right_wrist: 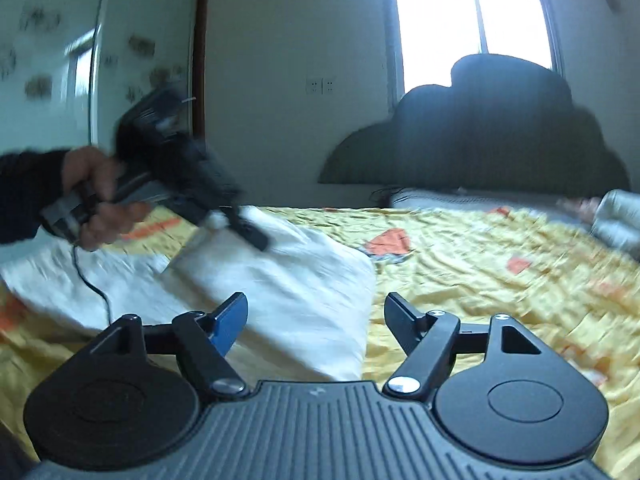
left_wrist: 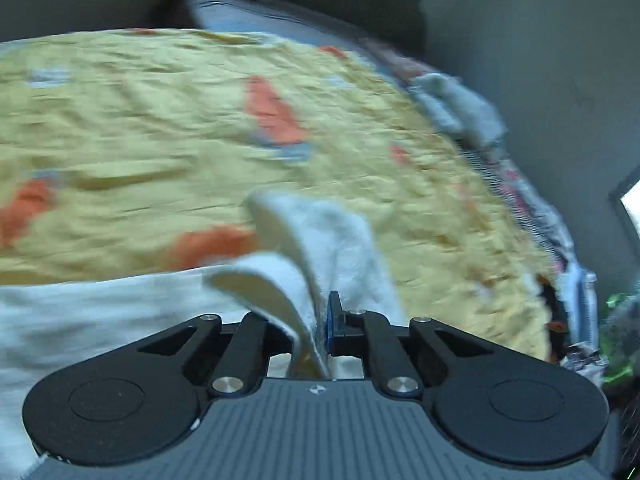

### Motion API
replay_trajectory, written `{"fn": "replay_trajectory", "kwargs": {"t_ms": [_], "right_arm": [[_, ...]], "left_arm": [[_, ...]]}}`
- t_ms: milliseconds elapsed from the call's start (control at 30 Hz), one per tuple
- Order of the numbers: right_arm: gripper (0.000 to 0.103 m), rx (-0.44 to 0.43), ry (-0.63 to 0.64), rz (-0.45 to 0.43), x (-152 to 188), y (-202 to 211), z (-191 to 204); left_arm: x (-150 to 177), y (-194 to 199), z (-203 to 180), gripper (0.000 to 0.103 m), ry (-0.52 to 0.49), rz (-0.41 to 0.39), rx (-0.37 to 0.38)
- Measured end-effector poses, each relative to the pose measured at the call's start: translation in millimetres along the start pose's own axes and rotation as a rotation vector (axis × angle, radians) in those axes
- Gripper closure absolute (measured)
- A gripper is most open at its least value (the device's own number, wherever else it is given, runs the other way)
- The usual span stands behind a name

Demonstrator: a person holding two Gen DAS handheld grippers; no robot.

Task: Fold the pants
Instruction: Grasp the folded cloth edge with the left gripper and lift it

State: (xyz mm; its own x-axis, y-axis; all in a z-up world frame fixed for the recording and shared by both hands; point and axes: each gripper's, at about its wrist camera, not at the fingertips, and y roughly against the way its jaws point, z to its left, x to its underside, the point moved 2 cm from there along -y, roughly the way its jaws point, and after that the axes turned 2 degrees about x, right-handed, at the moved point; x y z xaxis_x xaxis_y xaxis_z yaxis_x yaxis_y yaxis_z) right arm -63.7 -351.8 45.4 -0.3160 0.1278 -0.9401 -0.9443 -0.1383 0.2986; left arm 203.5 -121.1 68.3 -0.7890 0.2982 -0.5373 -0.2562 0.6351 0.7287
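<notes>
The black left gripper has silver screws and a blue pad, like the right gripper; a bare-skinned left hand wears a dark sleeve.

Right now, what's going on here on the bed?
A person is folding white pants on a bed covered with a yellow bedspread, using a hand-held gripper in each hand. The left hand-held gripper is shut on a bunched edge of the pants, raised above the bedspread. The right hand-held gripper is open and holds nothing, just above the bed near the pants' edge. The pants lie partly folded, and the motion blur shows things are moving.
</notes>
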Motion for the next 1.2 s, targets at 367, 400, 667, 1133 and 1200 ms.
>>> {"fn": "replay_trajectory", "kwargs": {"t_ms": [367,400,667,1133,1200], "right_arm": [[0.028,-0.168,-0.062,0.132,-2,-44,36],[0.028,-0.177,-0.056,0.135,-3,-46,39],[0.028,-0.262,-0.077,0.219,-6,-68,61],[0.027,-0.480,-0.627,0.418,-28,-204,31],[0.027,-0.473,-0.651,0.441,-18,-210,33]], "left_arm": [[53,21,81,0.089,0.156,-0.020,-0.181],[53,28,77,0.089,0.136,-0.039,-0.185],[70,33,92,0.035,0.135,-0.099,-0.286],[68,35,166,0.015,0.704,-0.165,0.074],[57,33,161,0.019,0.675,-0.159,0.058]]}}
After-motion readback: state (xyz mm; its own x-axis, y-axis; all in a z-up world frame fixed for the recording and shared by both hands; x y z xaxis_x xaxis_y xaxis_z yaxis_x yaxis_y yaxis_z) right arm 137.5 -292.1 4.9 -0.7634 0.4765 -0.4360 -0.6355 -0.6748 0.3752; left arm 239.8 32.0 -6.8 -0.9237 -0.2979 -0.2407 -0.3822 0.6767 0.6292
